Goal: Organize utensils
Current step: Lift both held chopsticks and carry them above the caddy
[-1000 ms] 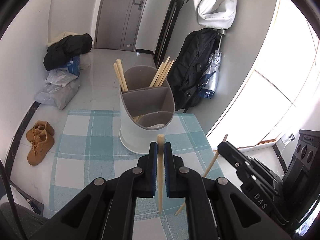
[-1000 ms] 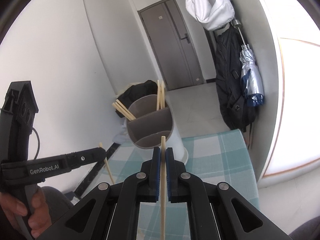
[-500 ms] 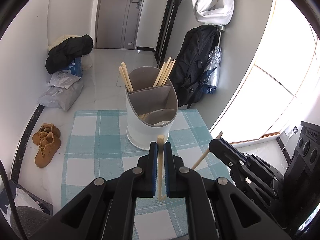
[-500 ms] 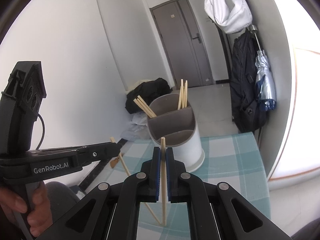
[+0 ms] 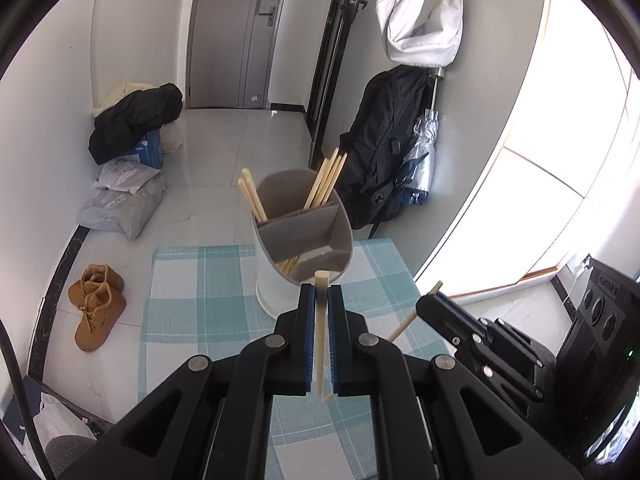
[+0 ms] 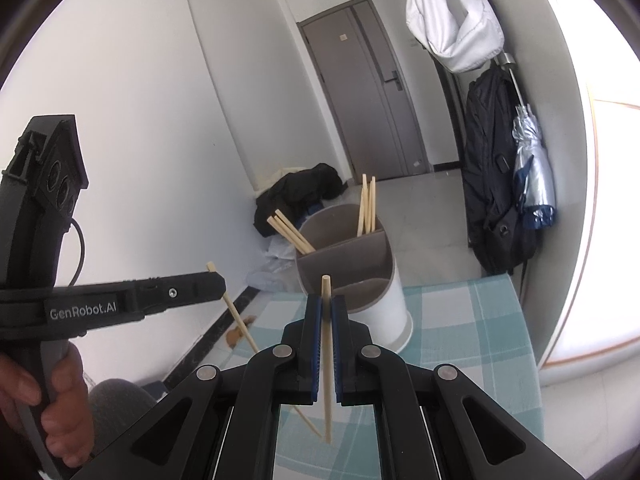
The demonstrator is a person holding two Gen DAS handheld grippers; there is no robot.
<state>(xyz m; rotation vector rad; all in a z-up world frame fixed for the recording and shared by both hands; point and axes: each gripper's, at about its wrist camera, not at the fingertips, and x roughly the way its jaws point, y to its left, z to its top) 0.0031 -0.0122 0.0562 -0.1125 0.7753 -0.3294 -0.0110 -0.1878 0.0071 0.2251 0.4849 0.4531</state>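
Each gripper is clamped on a single chopstick, lifted clear of the table and waiting to go into the holder. The left gripper [image 5: 319, 300] pinches its chopstick [image 5: 320, 332] between blue ribbed pads, the stick standing nearly upright. The right gripper [image 6: 327, 312] holds its chopstick [image 6: 327, 360] the same way.

The holder [image 5: 304, 248] stands near the far edge of the table [image 5: 200, 300], which wears a woven teal-and-white checked cloth. It is a smooth white plastic tub, oval, with a grey insert dividing it into compartments. Pale wooden chopsticks [image 5: 326, 180] already lean in the far ones; the near one looks mostly free, though I can't see its bottom.

I'd judge the next move to be carrying one stick over the rim, tipping it end-down into a compartment, then letting go. The sticks are slim and slick, so they could pivot in the pads.
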